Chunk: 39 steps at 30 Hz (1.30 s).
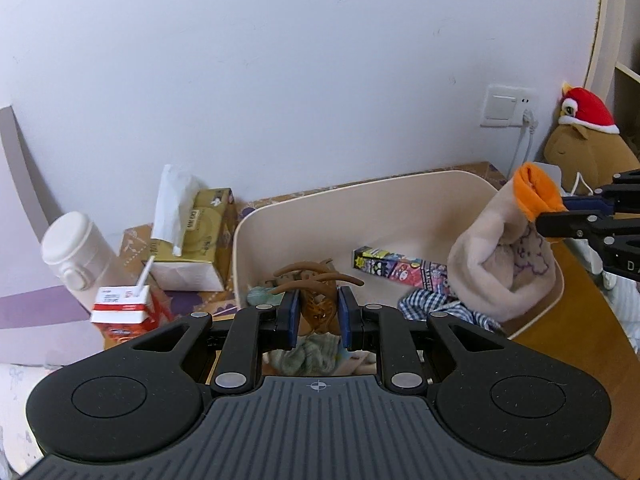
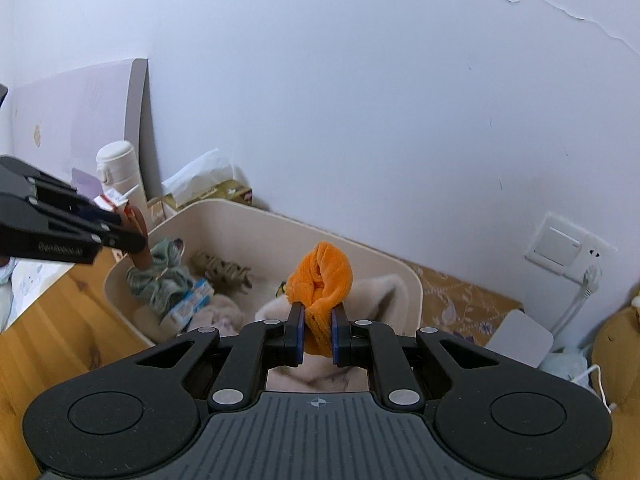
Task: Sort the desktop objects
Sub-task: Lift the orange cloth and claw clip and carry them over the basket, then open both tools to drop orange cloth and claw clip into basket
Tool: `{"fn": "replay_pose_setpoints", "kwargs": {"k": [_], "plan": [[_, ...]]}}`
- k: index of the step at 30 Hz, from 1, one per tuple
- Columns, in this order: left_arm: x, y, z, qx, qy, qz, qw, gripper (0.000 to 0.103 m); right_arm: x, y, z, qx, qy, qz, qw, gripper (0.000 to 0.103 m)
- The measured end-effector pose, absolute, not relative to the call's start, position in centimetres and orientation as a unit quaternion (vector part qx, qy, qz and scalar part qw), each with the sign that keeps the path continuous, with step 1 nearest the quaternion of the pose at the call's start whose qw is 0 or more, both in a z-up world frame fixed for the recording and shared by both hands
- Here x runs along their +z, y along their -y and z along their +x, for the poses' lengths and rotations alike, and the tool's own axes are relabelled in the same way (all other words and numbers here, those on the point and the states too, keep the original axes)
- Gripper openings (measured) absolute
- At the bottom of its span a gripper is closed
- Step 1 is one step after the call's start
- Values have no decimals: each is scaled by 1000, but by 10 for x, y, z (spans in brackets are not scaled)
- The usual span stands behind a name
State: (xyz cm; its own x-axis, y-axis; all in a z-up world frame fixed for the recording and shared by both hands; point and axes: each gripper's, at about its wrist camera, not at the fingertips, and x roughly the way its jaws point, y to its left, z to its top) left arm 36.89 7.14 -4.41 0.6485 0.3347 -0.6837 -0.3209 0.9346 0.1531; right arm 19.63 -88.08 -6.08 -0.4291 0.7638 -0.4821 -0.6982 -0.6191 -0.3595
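With both picks hanging over the cream bin (image 1: 400,196), the next move turns on drop direction: straight down for each. Left hand-held gripper (image 1: 318,314) is nearly closed on a brown hair claw (image 1: 318,294); claw stands upright between the blue pads, curved teeth fanning out sideways above them, directly over the bin's left end. Right hand-held gripper (image 2: 318,332) is clamped tight on the orange cuff (image 2: 322,280) of a beige fleece sock (image 1: 500,264); sock's long axis runs down from the pads, limp body sagging into the bin's right end. Each hand is nearest its own end, well apart, no crossing needed.

Materials: claw is rigid glossy plastic, likely to bounce; sock is soft plush, folds on landing. Bin is smooth hard plastic with rounded corners, holding a second claw clip (image 2: 224,270), a green knit bundle (image 2: 160,276), a checked cloth (image 1: 432,304) and a printed carton (image 1: 400,266). Outside it on the bench: tissue box (image 1: 200,232), milk carton (image 1: 124,308), white flask (image 1: 76,256).
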Motion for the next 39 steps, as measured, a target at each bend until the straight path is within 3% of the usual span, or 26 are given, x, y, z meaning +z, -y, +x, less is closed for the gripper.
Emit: {"fn": "replay_pose_setpoints", "kwargs": {"k": [23, 24, 27, 29, 32, 34, 39], "plan": [[-97, -83, 437, 190, -463, -61, 864, 20, -83, 824, 153, 846, 42, -369, 381, 14], [-98, -84, 437, 190, -465, -65, 862, 20, -83, 823, 152, 847, 40, -371, 380, 16], [-101, -83, 438, 195, -469, -66, 859, 25, -85, 823, 154, 848, 36, -374, 373, 35], [-102, -84, 438, 206, -473, -68, 854, 48, -86, 822, 156, 849, 25, -372, 376, 37], [-99, -82, 436, 199, -467, -71, 859, 63, -86, 820, 159, 849, 5, -368, 379, 49], [-96, -79, 434, 193, -463, -62, 863, 67, -85, 820, 162, 850, -9, -361, 383, 63], [-94, -73, 427, 197, -463, -39, 863, 74, -83, 825, 167, 848, -27, -351, 396, 79]]}}
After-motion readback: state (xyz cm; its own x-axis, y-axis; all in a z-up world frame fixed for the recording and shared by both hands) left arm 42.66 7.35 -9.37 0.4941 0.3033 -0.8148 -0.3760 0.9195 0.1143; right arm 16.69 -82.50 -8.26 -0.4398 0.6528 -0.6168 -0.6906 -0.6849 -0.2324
